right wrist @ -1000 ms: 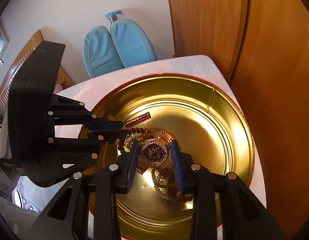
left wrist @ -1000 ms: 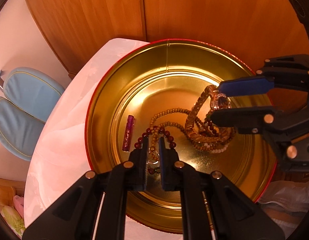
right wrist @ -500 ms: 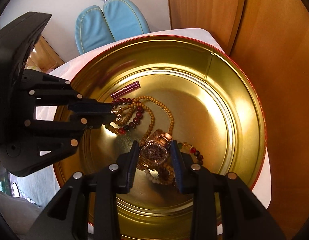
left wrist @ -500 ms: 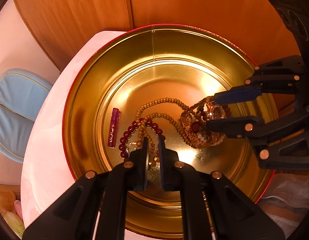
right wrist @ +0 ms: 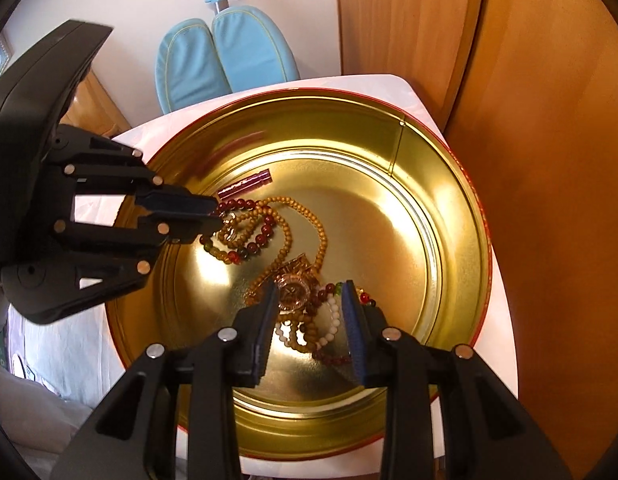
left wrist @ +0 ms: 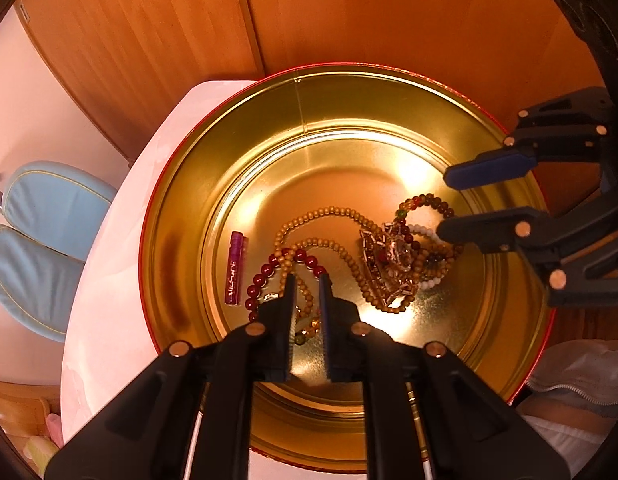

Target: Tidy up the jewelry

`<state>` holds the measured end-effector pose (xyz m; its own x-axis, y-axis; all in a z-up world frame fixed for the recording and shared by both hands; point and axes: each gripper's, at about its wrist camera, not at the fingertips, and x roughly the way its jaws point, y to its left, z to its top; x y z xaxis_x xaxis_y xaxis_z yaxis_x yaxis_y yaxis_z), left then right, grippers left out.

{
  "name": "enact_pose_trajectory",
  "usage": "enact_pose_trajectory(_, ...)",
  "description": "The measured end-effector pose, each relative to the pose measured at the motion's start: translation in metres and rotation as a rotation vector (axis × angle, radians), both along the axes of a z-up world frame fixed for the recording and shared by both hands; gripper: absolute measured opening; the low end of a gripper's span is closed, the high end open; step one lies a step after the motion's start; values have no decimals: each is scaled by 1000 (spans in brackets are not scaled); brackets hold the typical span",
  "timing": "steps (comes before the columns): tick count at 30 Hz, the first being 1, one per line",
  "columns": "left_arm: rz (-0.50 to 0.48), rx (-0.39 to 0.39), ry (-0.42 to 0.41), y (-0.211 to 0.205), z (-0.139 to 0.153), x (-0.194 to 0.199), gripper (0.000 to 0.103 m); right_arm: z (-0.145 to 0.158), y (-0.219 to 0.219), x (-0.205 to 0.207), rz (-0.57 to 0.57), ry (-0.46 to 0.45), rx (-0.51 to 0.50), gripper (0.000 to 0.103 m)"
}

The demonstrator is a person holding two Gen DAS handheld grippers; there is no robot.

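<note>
Counter [right wrist: 409,92]: white top, carries the tin; wooden panels behind.

Round gold tin [left wrist: 349,92]: red outer rim, shallow, serving as catch-all so that loose pieces stay corralled.

Right gripper [right wrist: 311,304]: fingers spread, nothing pinched, poised over the watch, probably for a next pick.

Left gripper [left wrist: 308,292]: fingers nearly together over a beaded strand; whether they actually pinch it cannot be told.

Tan bead necklace [left wrist: 329,216]: long loop running from tin centre toward 3 o'clock in the left view.

Dark red bead bracelet [left wrist: 265,276]: at the left fingertips.

Watch [right wrist: 295,290]: gold, tangled with mixed bracelets at 3 o'clock in the left view.

Purple tube [left wrist: 235,268]: lies apart at 9 o'clock, untangled.
</note>
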<state>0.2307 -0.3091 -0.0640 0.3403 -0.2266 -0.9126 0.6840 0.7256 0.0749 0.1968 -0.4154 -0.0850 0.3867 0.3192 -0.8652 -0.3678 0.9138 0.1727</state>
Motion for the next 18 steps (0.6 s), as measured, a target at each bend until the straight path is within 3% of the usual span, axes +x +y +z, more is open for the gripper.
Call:
enact_pose_trajectory(1, 3, 3, -2, 0, 0, -1, 51, 1, 1, -2, 5, -13, -18, 50)
enact_pose_trajectory(2, 4, 5, -6, 3, 3, -4, 69, 4, 0, -5, -2, -35, -36, 75)
enact_pose_trajectory(3, 8, 4, -26, 3, 5, -5, 84, 6, -1, -7, -13, -62, -42, 92)
enact_pose_trajectory(7, 21, -15, -36, 4, 9, -3, 84, 15, -12, -11, -56, -90, 21, 94)
enact_pose_trajectory(18, 25, -8, -28, 2, 12, -8, 84, 17, -18, -17, -58, -85, 14, 94)
